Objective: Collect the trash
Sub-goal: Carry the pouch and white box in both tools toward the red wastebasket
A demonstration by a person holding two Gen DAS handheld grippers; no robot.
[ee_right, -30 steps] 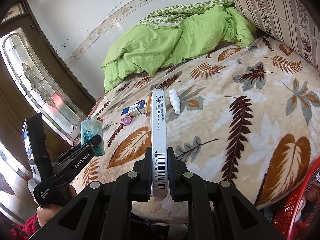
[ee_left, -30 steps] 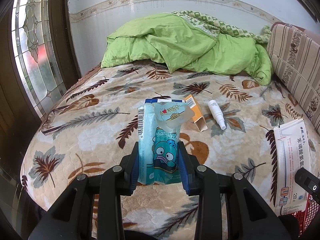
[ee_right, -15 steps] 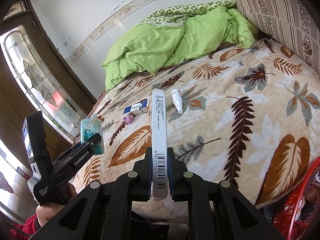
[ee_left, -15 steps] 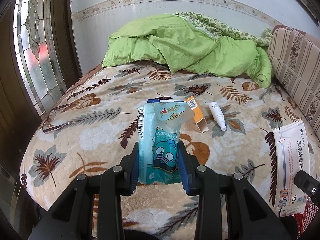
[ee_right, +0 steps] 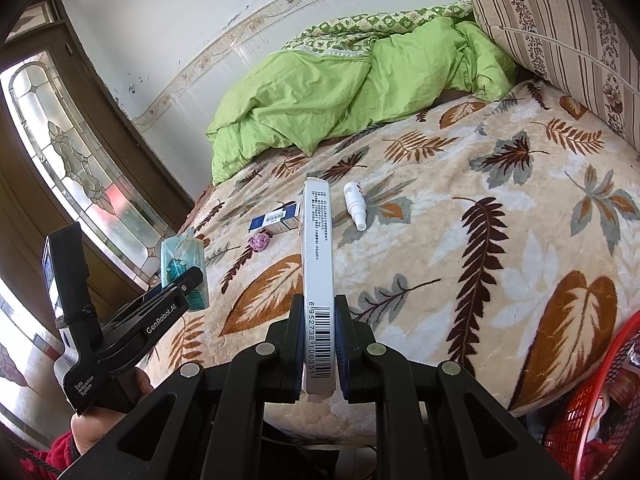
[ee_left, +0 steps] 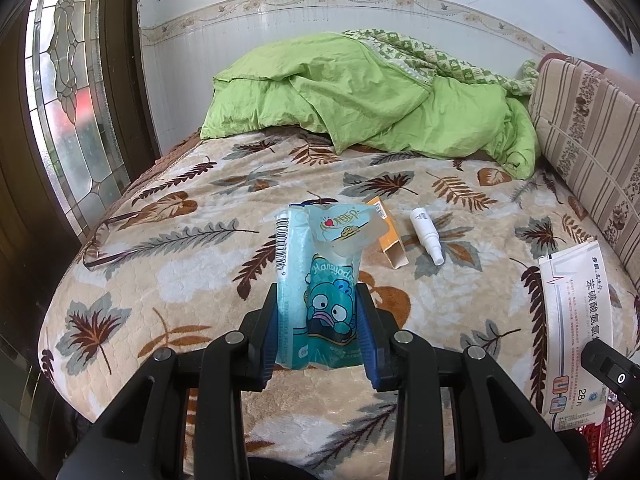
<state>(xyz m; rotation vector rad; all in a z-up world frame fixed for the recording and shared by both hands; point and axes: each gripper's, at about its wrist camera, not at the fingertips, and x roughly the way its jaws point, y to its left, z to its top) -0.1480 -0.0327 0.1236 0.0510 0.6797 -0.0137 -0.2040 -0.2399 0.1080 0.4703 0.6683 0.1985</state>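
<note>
Here, left fingers [ee_left: 271, 320] pinching teal pouch [ee_left: 320, 280], right fingers [ee_right: 297, 340] white box [ee_right: 318, 272].

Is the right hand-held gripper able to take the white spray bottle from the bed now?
Probably not: the right hand-held gripper is shut on a white box; the white spray bottle lies unobstructed.

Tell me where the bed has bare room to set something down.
Free: the blanket between spray bottle and striped cushion, and the near-left corner by the glass door. Crowded: mid-bed, around blue box, orange box and purple wad.
</note>
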